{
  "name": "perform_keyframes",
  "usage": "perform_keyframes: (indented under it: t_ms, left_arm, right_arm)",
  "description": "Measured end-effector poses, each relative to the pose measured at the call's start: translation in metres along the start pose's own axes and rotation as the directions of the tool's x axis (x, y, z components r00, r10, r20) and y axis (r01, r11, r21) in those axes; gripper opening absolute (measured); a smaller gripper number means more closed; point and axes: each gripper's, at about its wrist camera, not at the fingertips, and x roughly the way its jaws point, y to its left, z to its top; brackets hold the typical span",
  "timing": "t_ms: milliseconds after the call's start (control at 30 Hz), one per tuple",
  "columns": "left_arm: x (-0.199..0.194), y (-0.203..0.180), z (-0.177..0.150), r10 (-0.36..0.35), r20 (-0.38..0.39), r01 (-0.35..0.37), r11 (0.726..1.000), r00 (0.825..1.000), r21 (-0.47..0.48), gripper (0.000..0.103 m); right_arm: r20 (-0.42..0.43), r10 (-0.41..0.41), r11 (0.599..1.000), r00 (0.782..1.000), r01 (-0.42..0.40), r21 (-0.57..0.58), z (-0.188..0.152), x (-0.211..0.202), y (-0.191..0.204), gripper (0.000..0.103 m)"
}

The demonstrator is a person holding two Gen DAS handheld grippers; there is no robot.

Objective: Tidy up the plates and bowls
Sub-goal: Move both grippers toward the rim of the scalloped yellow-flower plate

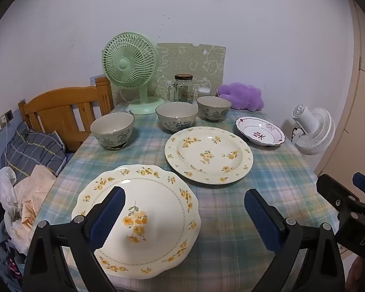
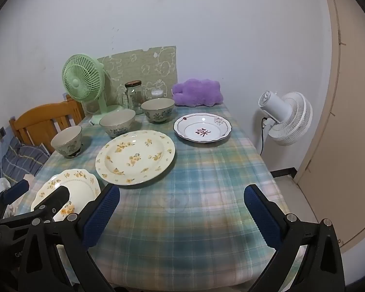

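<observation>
there are three plates on the table: a scalloped yellow-flowered plate (image 1: 143, 219) nearest on the left, a round yellow-flowered plate (image 1: 208, 154) in the middle, and a white plate with a red mark (image 1: 260, 133) far on the right. three grey-green bowls stand in a row behind them: the left bowl (image 1: 112, 130), the middle bowl (image 1: 176, 118) and the right bowl (image 1: 213, 108). two fans are in view, a green fan (image 1: 130, 65) at the far side of the table and a white fan (image 1: 312, 131) off its right edge. one glass jar (image 1: 182, 88), one purple plush toy (image 1: 241, 96) and one wooden chair (image 1: 60, 112) complete the count.
</observation>
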Motion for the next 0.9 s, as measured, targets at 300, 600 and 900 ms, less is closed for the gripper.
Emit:
perform_keyframes:
  t_ms: [300, 600, 900]
  left_arm:
    - [-0.0014, 0.0010, -0.0001, -0.005, 0.006, 0.004, 1.000, 1.000, 0.011, 0.099]
    - [-0.0019, -0.0021, 0.0034, -0.003, 0.000, 0.003, 1.000, 1.000, 0.013, 0.098]
    - [-0.0020, -0.0018, 0.0059, 0.000, -0.003, 0.000, 1.000, 1.000, 0.012, 0.098]
  right_arm:
    - [-0.006, -0.006, 1.000, 1.000, 0.005, -0.016, 0.0012, 0.0024, 0.0053, 0.103]
    - [-0.005, -0.007, 1.000, 1.000, 0.006, -0.015, 0.0011, 0.0021, 0.0059, 0.103]
    - [0.002, -0.015, 1.000, 1.000, 0.015, -0.009, 0.0000, 0.0002, 0.0064, 0.103]
